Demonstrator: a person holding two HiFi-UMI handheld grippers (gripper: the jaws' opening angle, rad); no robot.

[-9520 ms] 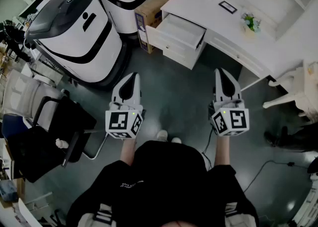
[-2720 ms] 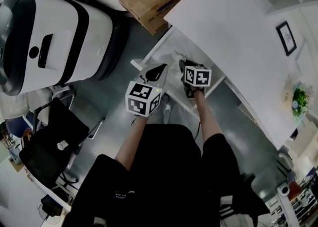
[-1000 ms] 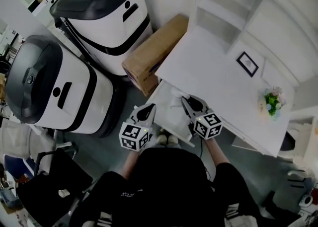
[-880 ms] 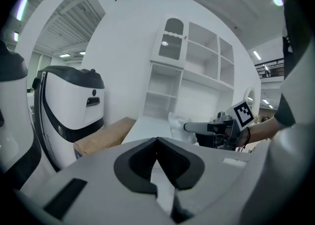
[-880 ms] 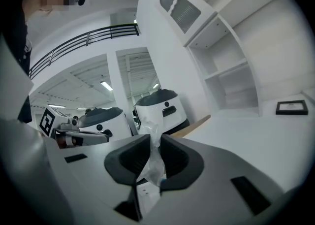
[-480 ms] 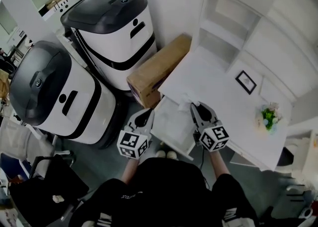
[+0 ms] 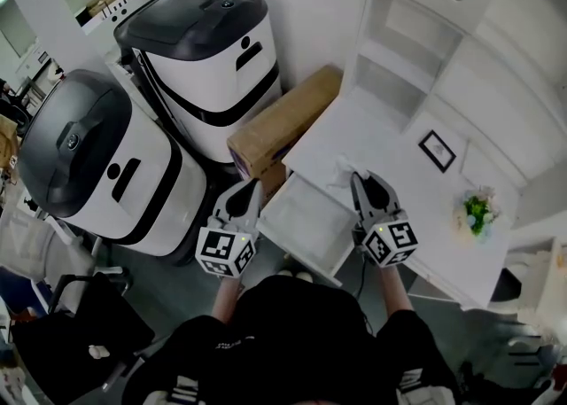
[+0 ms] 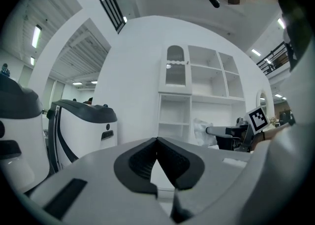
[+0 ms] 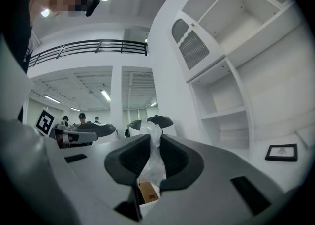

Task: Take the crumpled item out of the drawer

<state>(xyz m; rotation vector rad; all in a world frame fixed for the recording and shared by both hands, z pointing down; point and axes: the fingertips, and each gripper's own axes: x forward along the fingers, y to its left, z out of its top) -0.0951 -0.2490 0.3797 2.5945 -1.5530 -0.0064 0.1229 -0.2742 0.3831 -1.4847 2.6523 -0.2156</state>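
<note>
Fingers [image 9: 174,159] of the right gripper [image 7: 358,179] are closed narrow on the crumpled item [image 7: 341,167], a wad of thin white plastic. It stands up between the pads and hangs below them. The left gripper [image 7: 249,185] has its fingers met at the tips and holds nothing.

Change noted against a second ago: the item then lay inside the open drawer [image 7: 310,217], with the right gripper down in it. The item is now out of the drawer and held above the front-left part of the white desk [image 7: 390,142], past the drawer's back edge. The drawer remains pulled out. Both grippers sit higher than before. The left one has come off the drawer's left corner and hangs over the floor, just beside the cardboard box [image 7: 285,121].

Pose: both forearms reach forward from the person's body, one on either side of the drawer, with the marker cubes nearest the person. Each gripper points roughly level and away from the person, toward the shelf unit [image 7: 416,49] at the back of the desk. The grippers are well apart, with the drawer between them.
</note>
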